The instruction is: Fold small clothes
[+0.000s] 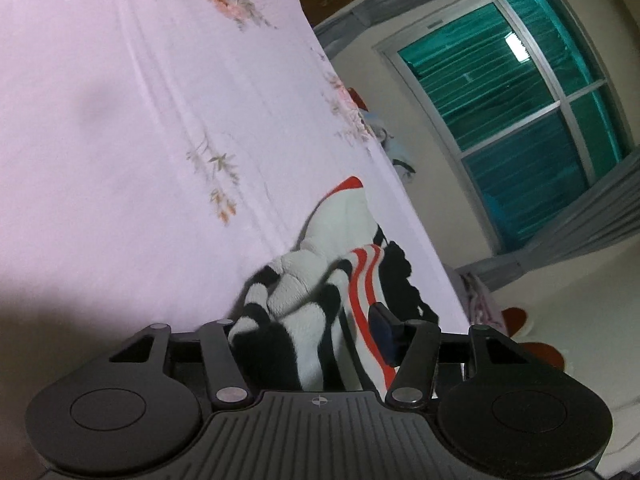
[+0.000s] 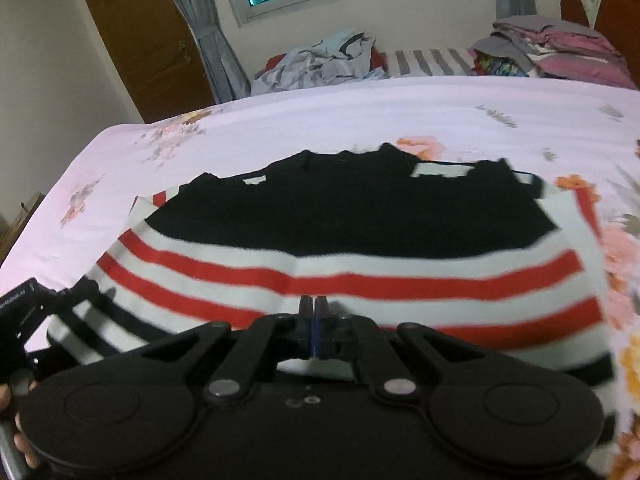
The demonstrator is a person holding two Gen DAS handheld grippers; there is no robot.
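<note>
Striped knit, black, white and red: the small sweater (image 2: 340,248) lies spread on the pink flowered bed (image 2: 360,108), just ahead of your right claw (image 2: 314,312). Right claw is clenched; its tips meet at the near hem, and whether any cloth is pinched between them cannot be told. Left claw (image 1: 308,332) holds a bunched end of the sweater between its fingers (image 1: 382,330); whether the pads are pressing cannot be told, as the left finger is hidden by cloth.

Risks, as judgement:
- A loose left grip would let the bunch slide out as you lift.
- If the right claw holds nothing, the fold will come out skewed.
- A thick wad in the left claw could drag layers along.
</note>
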